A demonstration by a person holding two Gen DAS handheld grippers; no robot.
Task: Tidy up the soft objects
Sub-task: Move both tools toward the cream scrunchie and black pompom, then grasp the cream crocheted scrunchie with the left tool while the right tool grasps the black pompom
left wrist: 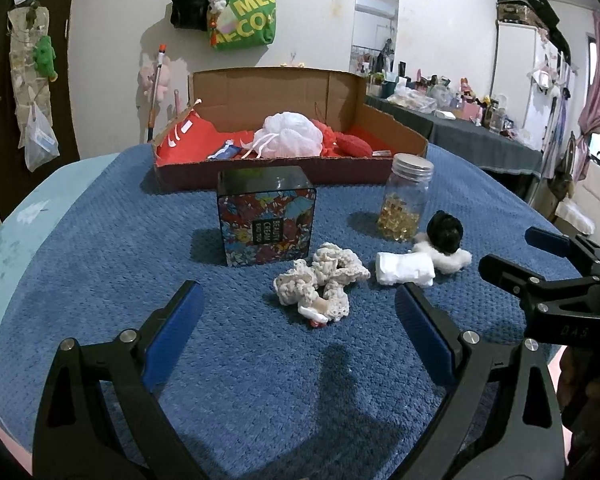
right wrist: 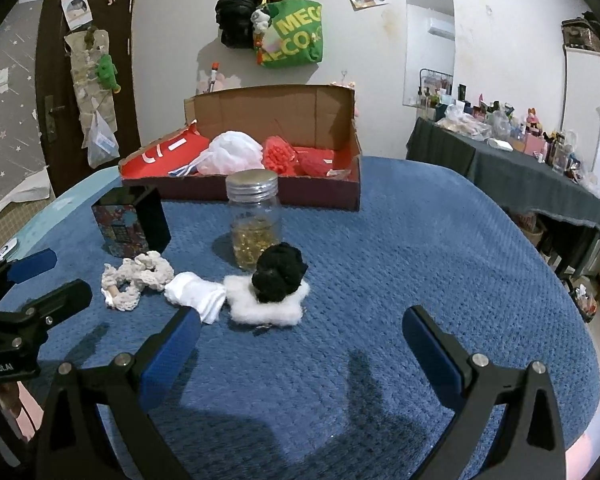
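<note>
A cream crocheted piece (left wrist: 320, 284) (right wrist: 136, 278) lies on the blue cloth just ahead of my open, empty left gripper (left wrist: 296, 312). To its right lie a folded white cloth (left wrist: 406, 269) (right wrist: 198, 296), a white fluffy star (left wrist: 450, 256) (right wrist: 266, 304) and a black scrunchie (left wrist: 445, 232) (right wrist: 278, 272) resting on the star. My right gripper (right wrist: 300, 322) is open and empty, just in front of the star; it also shows at the right of the left wrist view (left wrist: 512, 252). A cardboard box (left wrist: 260, 170) (right wrist: 260, 196) at the back holds a white mesh pouf (left wrist: 288, 136) (right wrist: 232, 152) and red soft items.
A floral tin box (left wrist: 266, 220) (right wrist: 130, 222) and a glass jar (left wrist: 406, 198) (right wrist: 256, 220) of yellow capsules stand between the soft things and the cardboard box. The table is covered by a blue towel (left wrist: 260, 380) (right wrist: 440, 260). A cluttered dark table (right wrist: 520, 172) stands to the right.
</note>
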